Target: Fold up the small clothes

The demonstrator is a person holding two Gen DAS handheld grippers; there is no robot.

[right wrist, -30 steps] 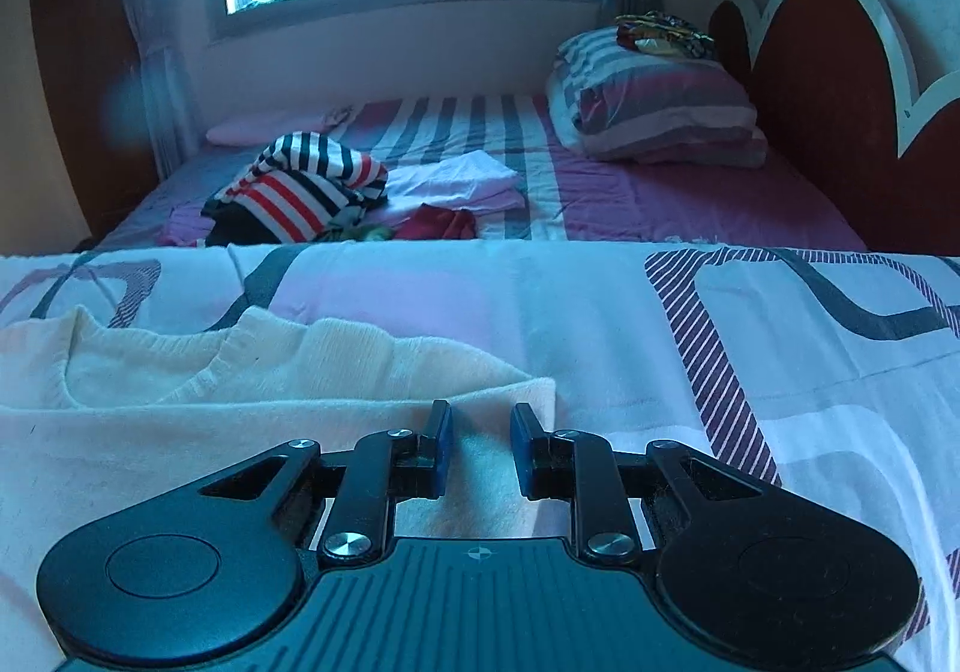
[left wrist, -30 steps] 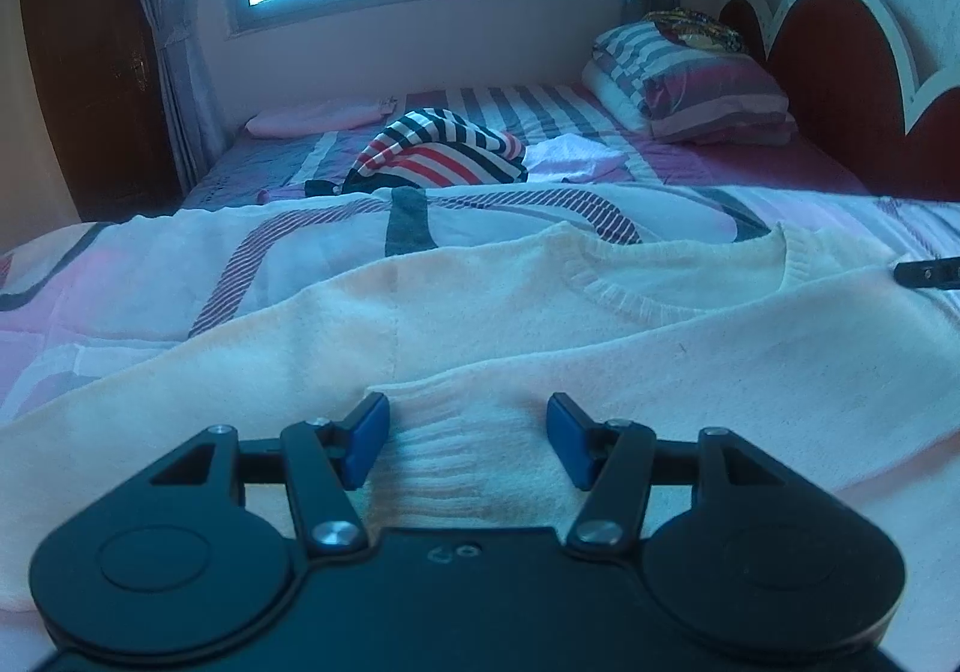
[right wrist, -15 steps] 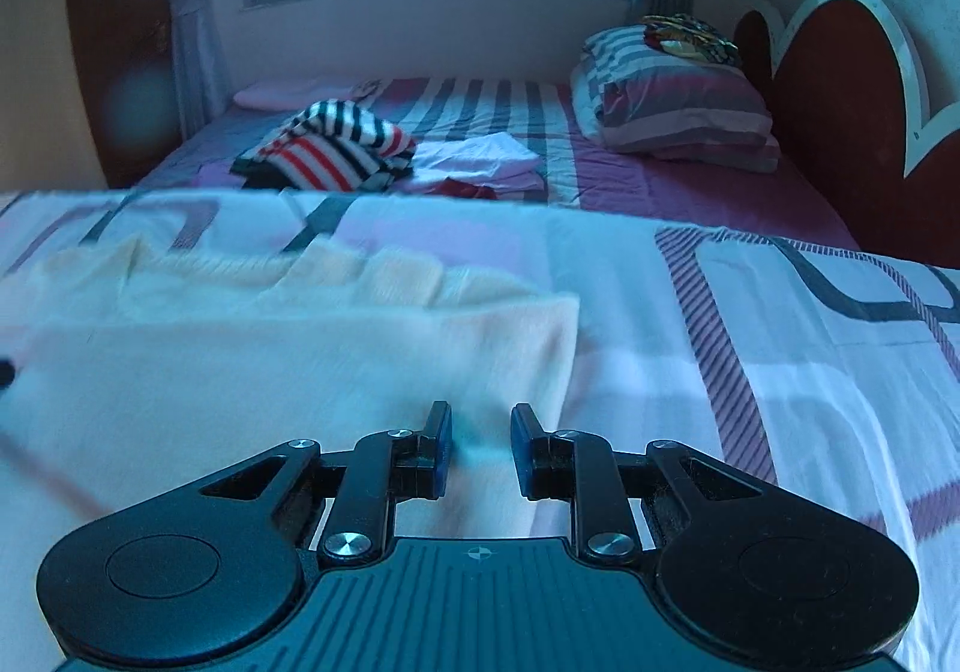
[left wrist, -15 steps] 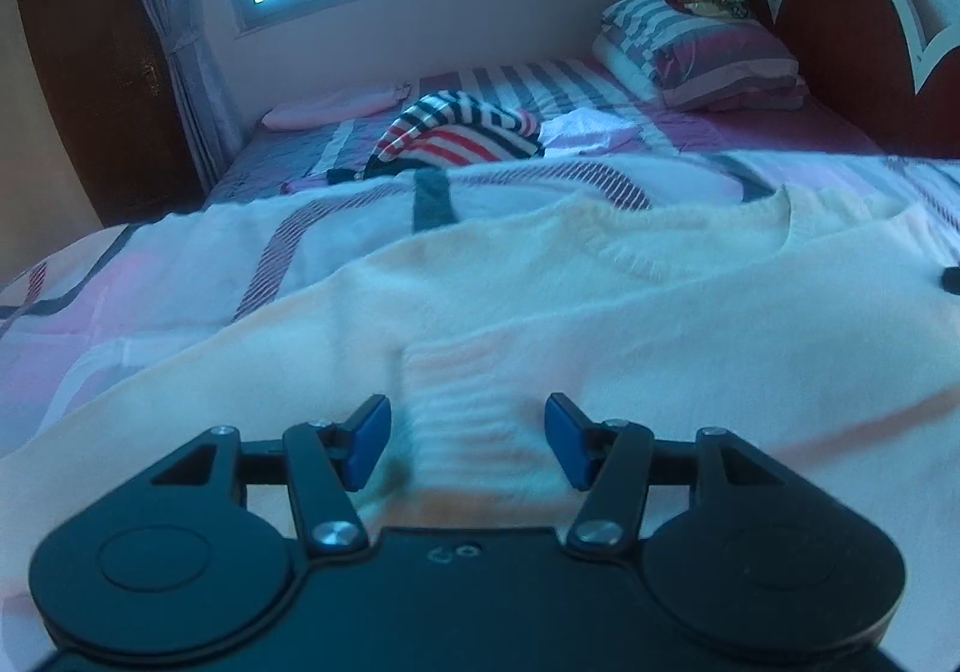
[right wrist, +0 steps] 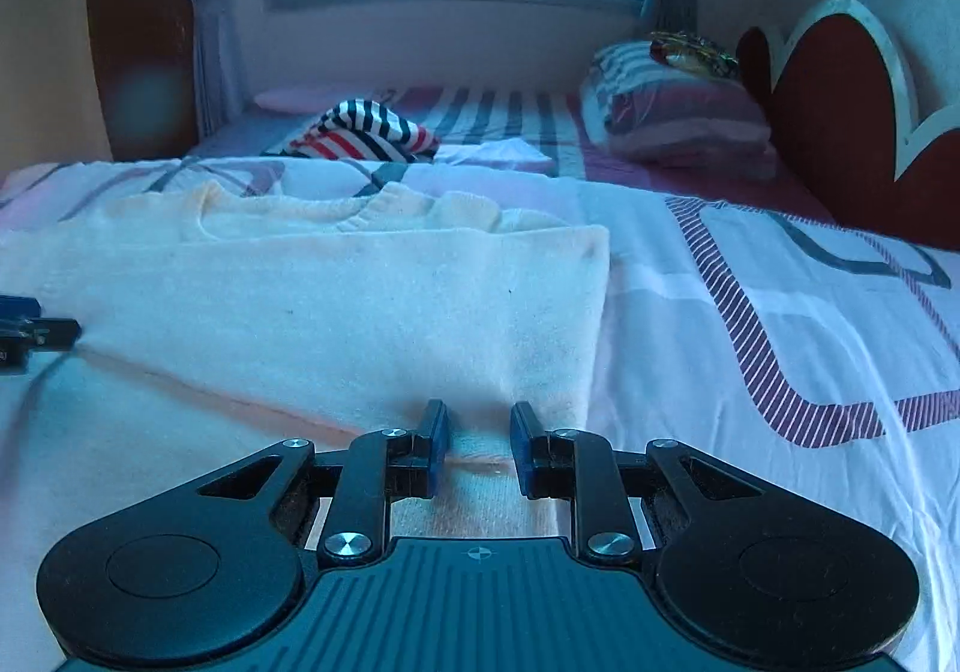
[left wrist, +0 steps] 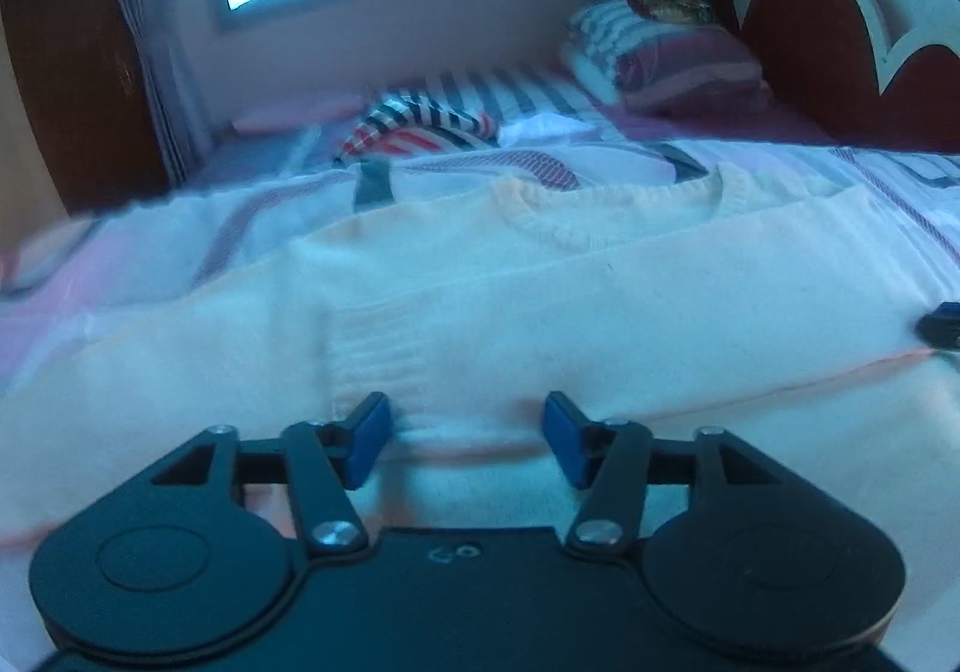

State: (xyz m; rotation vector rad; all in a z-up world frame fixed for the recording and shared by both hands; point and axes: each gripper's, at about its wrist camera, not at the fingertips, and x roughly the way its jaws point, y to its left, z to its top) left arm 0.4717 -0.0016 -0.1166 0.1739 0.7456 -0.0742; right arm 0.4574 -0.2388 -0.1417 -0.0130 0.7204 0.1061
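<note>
- Left gripper (left wrist: 467, 435) jaws stay wide apart, straddling the cream sweater's (left wrist: 540, 312) ribbed cuff, gripping nothing.
- Right gripper (right wrist: 479, 447) jaws remain narrowly parted over the hem.
- Since earlier, the sweater's folded edge reaches farther toward 12 o'clock on the bedsheet (right wrist: 750, 324).

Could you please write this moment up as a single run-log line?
task: fold small clothes | item: cream sweater flat on bedspread | left gripper: open over sleeve cuff | right gripper: open at sweater's edge

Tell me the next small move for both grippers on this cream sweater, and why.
Probably ease both forward and close on the near edge. The left gripper and right gripper are open, and cream sweater fabric lies between each pair of fingers, ungripped, with the sleeve already folded across.
</note>
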